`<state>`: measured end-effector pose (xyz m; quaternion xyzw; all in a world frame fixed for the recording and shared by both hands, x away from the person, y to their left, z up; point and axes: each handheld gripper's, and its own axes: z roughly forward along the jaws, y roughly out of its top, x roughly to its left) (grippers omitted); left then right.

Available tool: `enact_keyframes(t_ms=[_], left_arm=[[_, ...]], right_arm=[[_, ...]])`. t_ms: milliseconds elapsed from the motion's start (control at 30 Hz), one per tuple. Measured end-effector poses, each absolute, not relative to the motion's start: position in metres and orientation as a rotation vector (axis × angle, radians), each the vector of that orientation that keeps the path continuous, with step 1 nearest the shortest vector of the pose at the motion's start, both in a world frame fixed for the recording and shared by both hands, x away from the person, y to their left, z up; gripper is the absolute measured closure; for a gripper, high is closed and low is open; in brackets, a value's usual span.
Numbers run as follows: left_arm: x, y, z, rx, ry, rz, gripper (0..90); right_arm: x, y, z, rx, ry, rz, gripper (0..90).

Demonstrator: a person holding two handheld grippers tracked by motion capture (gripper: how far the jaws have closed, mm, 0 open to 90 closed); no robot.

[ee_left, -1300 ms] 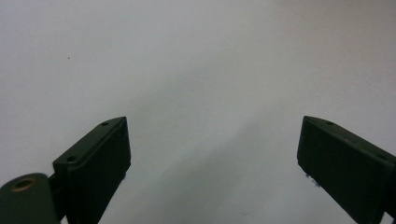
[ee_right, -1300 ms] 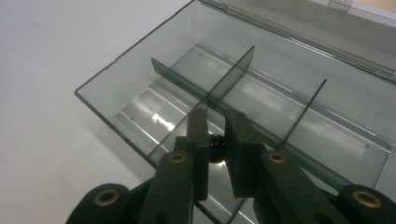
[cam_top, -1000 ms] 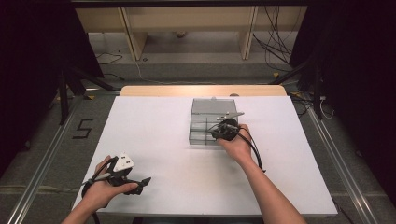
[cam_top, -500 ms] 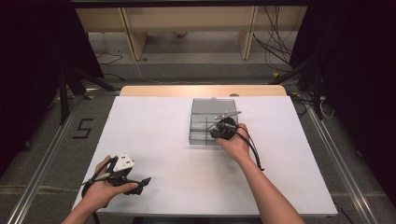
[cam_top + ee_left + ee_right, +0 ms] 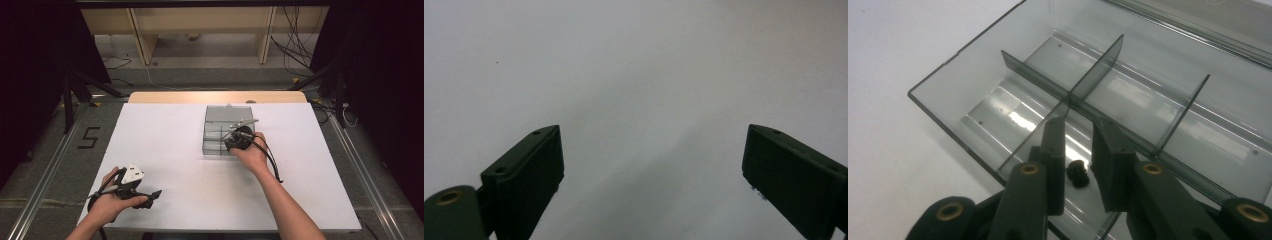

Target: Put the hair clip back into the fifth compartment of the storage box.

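Toward the table's far centre, a clear grey divided box (image 5: pixel 227 131) sits on the white table (image 5: pixel 165 145) with bare surface open on every side, and a small dark part (image 5: pixel 1078 175) lies on the floor of its near compartment, hemmed by thin partition walls. Over that compartment the right gripper (image 5: pixel 1079 165) hangs with its jaws a narrow gap apart, the part between and just below them, untouched as far as shows. At seven o'clock, well apart near the table's edge, the left gripper (image 5: pixel 150 195) rests spread wide on nothing.
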<state>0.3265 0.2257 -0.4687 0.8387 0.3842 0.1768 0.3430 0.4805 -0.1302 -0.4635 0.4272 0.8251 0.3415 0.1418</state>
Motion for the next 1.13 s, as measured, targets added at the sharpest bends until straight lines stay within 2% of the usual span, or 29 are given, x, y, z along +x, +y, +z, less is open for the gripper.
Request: enact_keyframes(t_ms=[300, 667, 1133], left_arm=[[0.326, 0.226, -0.469, 2.175, 0.999, 0.464, 9.3], [0.326, 0.226, -0.468, 2.173, 1.002, 0.467, 9.3], [0.326, 0.224, -0.467, 2.165, 1.007, 0.477, 9.4]], right_arm=[[0.471, -0.146, -0.452, 1.236, 2.333, 1.05, 64.7], [0.438, -0.184, -0.438, 1.229, 2.303, 1.187, 46.6], [0.366, -0.24, -0.443, 1.227, 2.213, 1.315, 40.9]])
